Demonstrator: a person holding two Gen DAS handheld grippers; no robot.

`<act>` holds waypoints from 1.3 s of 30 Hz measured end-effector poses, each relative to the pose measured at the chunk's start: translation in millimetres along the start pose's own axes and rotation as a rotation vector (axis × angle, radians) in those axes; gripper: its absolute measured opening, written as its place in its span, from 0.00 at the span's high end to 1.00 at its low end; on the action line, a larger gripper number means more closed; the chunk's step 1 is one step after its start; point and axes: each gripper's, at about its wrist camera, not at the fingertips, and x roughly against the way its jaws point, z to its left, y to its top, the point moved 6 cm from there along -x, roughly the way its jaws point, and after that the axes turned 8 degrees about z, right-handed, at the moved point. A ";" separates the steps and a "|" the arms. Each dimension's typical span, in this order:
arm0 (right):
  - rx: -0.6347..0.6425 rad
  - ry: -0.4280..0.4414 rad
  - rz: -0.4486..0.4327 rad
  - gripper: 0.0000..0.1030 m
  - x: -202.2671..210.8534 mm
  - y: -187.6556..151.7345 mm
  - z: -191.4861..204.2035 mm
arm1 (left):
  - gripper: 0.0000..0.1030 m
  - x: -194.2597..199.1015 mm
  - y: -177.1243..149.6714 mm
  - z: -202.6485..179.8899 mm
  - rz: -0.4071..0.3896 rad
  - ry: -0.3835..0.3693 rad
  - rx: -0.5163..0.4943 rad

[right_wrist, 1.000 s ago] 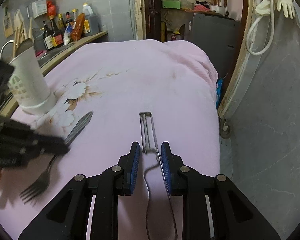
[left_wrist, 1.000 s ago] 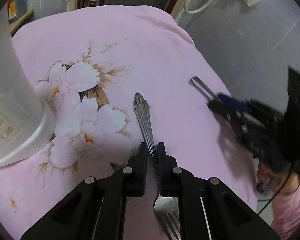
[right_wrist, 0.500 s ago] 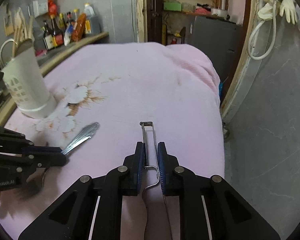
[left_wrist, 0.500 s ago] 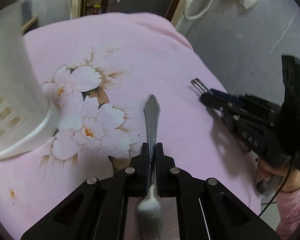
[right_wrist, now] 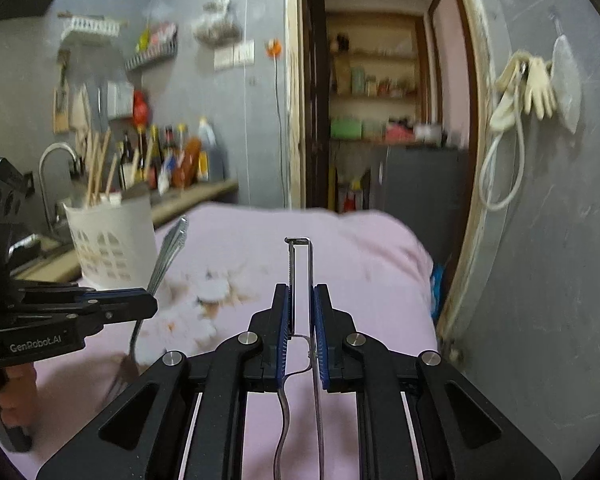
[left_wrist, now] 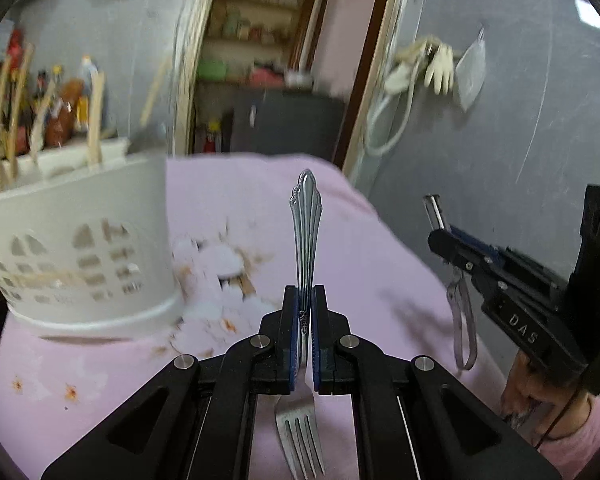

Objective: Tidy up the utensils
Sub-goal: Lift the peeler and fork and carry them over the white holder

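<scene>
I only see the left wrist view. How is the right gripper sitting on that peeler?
Observer: The right gripper has just been closing its jaws; both wire sides of the peeler sit between the pads, blade end forward.
Operator: And my fork from the side?
Observer: The fork slants in the left gripper, handle tip up beside the holder, tines low over the cloth.
Operator: Anything behind the holder?
Observer: A tap arches behind it.

Bare pink tablecloth point(left_wrist: 364, 248) ahead; white utensil holder point(left_wrist: 80, 248) blocking left.
</scene>
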 end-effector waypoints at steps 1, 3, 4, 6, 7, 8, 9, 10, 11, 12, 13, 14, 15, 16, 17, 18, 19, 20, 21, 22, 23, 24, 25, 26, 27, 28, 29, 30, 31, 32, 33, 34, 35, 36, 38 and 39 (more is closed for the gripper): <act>-0.001 0.001 -0.035 0.90 4.5 2.4 2.8 | 0.97 -1.0 1.4 -1.9 -0.021 0.002 -0.003; 0.000 0.002 -0.078 0.90 9.6 7.0 4.9 | 0.97 9.9 3.2 -2.4 -0.076 0.007 -0.007; 0.002 0.001 -0.101 0.90 13.1 9.2 6.4 | 0.97 15.2 4.4 -3.2 -0.106 0.013 -0.010; 0.005 0.006 -0.134 0.90 16.9 12.9 10.8 | 1.00 18.9 6.9 -3.3 -0.143 0.029 -0.018; 0.004 0.012 -0.142 0.90 17.6 13.7 12.8 | 1.00 22.3 8.0 -3.4 -0.165 0.035 -0.018; 0.001 0.018 -0.149 0.90 17.6 14.6 15.2 | 1.00 23.1 8.6 -4.0 -0.176 0.033 -0.018; -0.001 0.022 -0.153 0.90 18.4 15.0 17.2 | 1.00 25.0 9.2 -4.5 -0.185 0.036 -0.021; 0.000 0.025 -0.155 0.90 17.8 15.9 19.2 | 1.00 25.2 9.2 -4.5 -0.188 0.040 -0.023; -0.001 0.025 -0.157 0.90 17.6 16.2 20.1 | 1.00 25.3 8.6 -2.0 -0.189 0.040 -0.021; -0.003 0.028 -0.160 0.90 18.2 16.2 20.9 | 1.00 24.3 7.6 -2.1 -0.190 0.038 -0.018; -0.006 0.030 -0.164 0.90 18.6 16.8 21.6 | 1.00 25.0 8.1 -1.4 -0.192 0.033 -0.014; -0.010 0.029 -0.172 0.90 19.9 17.2 21.9 | 1.00 24.5 8.0 -1.2 -0.196 0.029 -0.011; -0.016 0.029 -0.182 0.90 22.0 18.2 21.8 | 1.00 26.3 7.9 1.2 -0.202 0.031 -0.010; -0.021 0.030 -0.194 0.90 25.0 18.7 20.4 | 1.00 28.7 9.6 1.8 -0.211 0.039 -0.013; -0.026 0.030 -0.210 0.90 28.9 20.7 19.8 | 1.00 29.4 11.2 3.3 -0.219 0.045 -0.014; -0.029 0.029 -0.223 0.90 31.7 22.9 20.1 | 1.00 33.4 12.1 4.1 -0.223 0.048 -0.018; -0.030 0.028 -0.239 0.90 34.8 25.9 21.0 | 1.00 34.7 15.2 3.5 -0.224 0.051 -0.022; -0.030 0.026 -0.259 0.90 38.5 29.6 22.1 | 1.00 37.7 18.4 4.7 -0.230 0.054 -0.021; -0.029 0.024 -0.274 0.90 41.3 33.4 23.5 | 1.00 40.0 21.3 5.5 -0.234 0.057 -0.022; -0.027 0.024 -0.290 0.90 44.2 37.4 25.1 | 1.00 42.7 24.8 6.9 -0.238 0.062 -0.022; -0.026 0.024 -0.309 0.90 47.1 42.1 27.2 | 1.00 46.2 29.0 9.0 -0.242 0.065 -0.020; -0.025 0.024 -0.324 0.90 49.2 46.4 29.0 | 1.00 49.6 32.7 11.2 -0.249 0.070 -0.018; -0.026 0.027 -0.343 0.90 51.5 52.4 31.9 | 1.00 53.8 36.8 13.9 -0.257 0.076 -0.018; -0.029 0.032 -0.356 0.90 52.3 56.7 33.4 | 1.00 59.2 41.4 16.7 -0.268 0.085 -0.019; -0.033 0.040 -0.369 0.90 52.6 61.2 35.2 | 1.00 65.5 46.1 20.0 -0.282 0.094 -0.018; -0.037 0.053 -0.382 0.90 52.4 68.4 39.0 | 1.00 69.6 48.9 22.4 -0.291 0.099 -0.019; -0.041 0.065 -0.392 0.90 51.9 73.2 41.2 | 1.00 75.9 53.6 26.4 -0.302 0.107 -0.016; -0.047 0.082 -0.401 0.90 50.8 79.8 44.8 | 1.00 81.1 58.2 30.4 -0.310 0.112 -0.011; -0.052 0.097 -0.408 0.90 49.3 84.7 48.1 | 1.00 87.9 64.1 36.3 -0.319 0.117 -0.003; -0.058 0.118 -0.417 0.90 47.3 91.7 52.7 | 1.00 93.4 68.6 41.9 -0.326 0.122 0.007; -0.065 0.140 -0.429 0.90 44.9 99.2 58.0 | 1.00 99.1 72.9 48.0 -0.334 0.125 0.018; -0.068 0.156 -0.436 0.90 43.1 104.1 62.4 | 1.00 104.6 76.6 55.1 -0.343 0.130 0.030; -0.070 0.176 -0.444 0.90 40.2 111.4 68.4 | 1.00 110.6 80.3 62.4 -0.355 0.140 0.043; -0.074 0.197 -0.451 0.90 37.8 117.0 74.0 | 1.00 116.0 83.4 69.2 -0.363 0.151 0.053; -0.089 0.246 -0.464 0.90 31.9 129.3 85.5 | 1.00 128.4 88.9 87.1 -0.387 0.171 0.091; -0.094 0.264 -0.471 0.90 29.7 134.4 90.3 | 1.00 133.9 91.0 95.8 -0.394 0.178 0.104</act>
